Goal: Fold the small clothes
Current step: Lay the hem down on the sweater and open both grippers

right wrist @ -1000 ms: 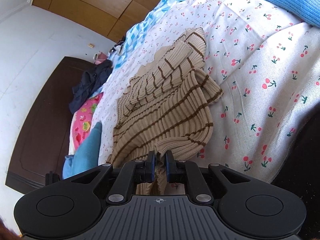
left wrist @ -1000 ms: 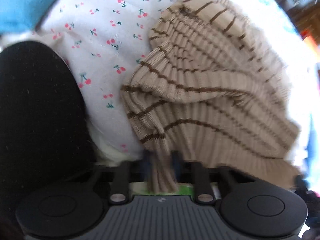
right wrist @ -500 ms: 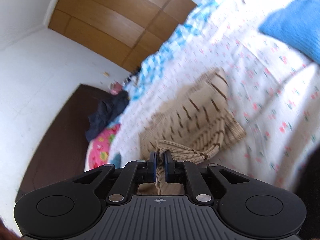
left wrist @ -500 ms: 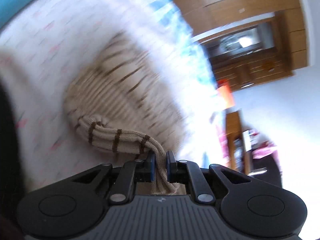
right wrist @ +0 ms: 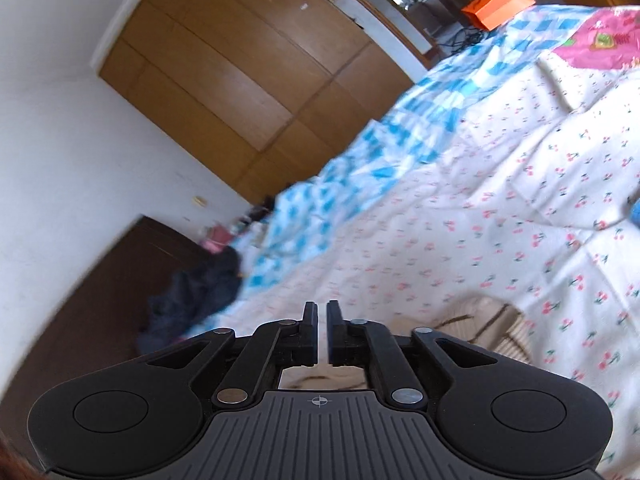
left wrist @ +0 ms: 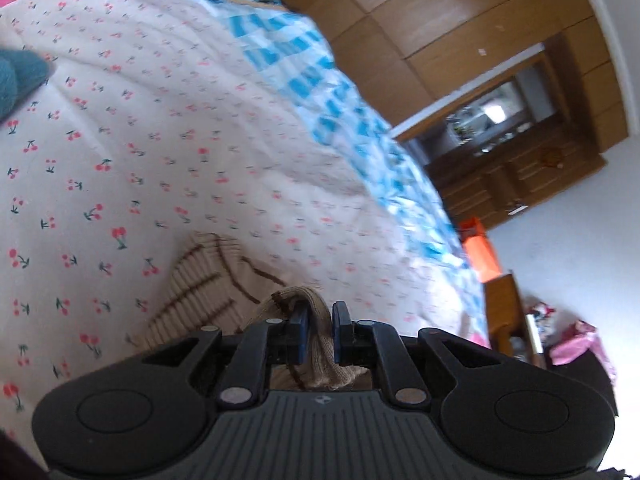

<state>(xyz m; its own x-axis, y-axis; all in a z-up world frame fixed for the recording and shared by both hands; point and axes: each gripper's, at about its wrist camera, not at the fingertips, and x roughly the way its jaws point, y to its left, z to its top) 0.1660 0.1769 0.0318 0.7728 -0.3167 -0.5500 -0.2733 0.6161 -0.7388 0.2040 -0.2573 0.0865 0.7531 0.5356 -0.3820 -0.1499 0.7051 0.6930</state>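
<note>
The beige sweater with brown stripes (left wrist: 200,300) lies bunched on the cherry-print sheet (left wrist: 160,152), low in both views. A fold of its knit rises between the pads of my left gripper (left wrist: 319,326), which is shut on it. In the right wrist view the sweater (right wrist: 480,320) shows just right of and under the fingers. My right gripper (right wrist: 322,326) is shut to a thin slit. Beige knit shows right behind its pads, so it seems pinched on an edge of the sweater. Most of the garment is hidden under both grippers.
A teal cushion (left wrist: 16,80) lies at the left edge of the sheet. A blue-checked blanket (right wrist: 360,160) borders the sheet's far side. Dark clothes (right wrist: 192,296) are heaped at the headboard end. Wooden wardrobes (right wrist: 240,80) and an orange box (right wrist: 500,0) stand beyond the bed.
Both grippers have swung up and away across the bed, and the views have tilted toward the room. The sweater, which filled the earlier views, now shows only as a small bunch by the fingers.
</note>
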